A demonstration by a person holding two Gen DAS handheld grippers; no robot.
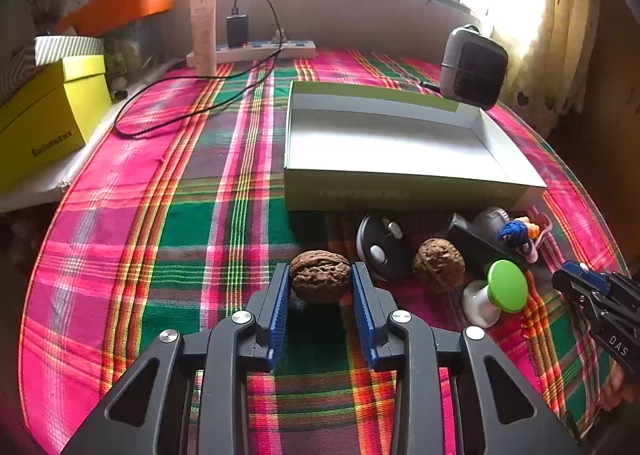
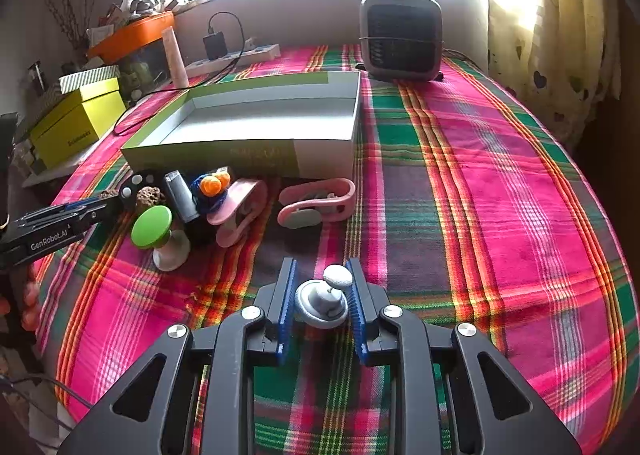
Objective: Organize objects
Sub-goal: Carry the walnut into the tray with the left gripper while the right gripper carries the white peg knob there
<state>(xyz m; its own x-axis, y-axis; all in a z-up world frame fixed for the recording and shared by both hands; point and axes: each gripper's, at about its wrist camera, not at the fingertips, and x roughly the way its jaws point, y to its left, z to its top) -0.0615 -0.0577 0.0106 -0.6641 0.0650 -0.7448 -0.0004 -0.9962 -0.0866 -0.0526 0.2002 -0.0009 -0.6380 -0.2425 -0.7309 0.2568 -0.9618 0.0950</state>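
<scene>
My left gripper [image 1: 320, 273] is shut on a brown walnut [image 1: 319, 280], held just above the plaid cloth. A second walnut [image 1: 439, 264], a black round gadget [image 1: 380, 245], a green-capped white knob [image 1: 498, 291] and a blue-and-orange yarn toy [image 1: 516, 232] lie in front of the empty green-sided box [image 1: 404, 191]. My right gripper [image 2: 320, 275] is shut on a grey-white suction knob [image 2: 326, 301]. In the right wrist view the box [image 2: 224, 155], the green knob [image 2: 154, 229], a grey cylinder [image 2: 182, 195] and two pink clips [image 2: 320, 201] show.
A small heater [image 2: 402, 37] stands at the back. A power strip with a charger [image 1: 256, 49], a tube [image 1: 204, 35], a yellow box [image 1: 48, 115] and an orange tub [image 1: 120, 5] line the left side. A curtain [image 2: 560, 35] hangs at right.
</scene>
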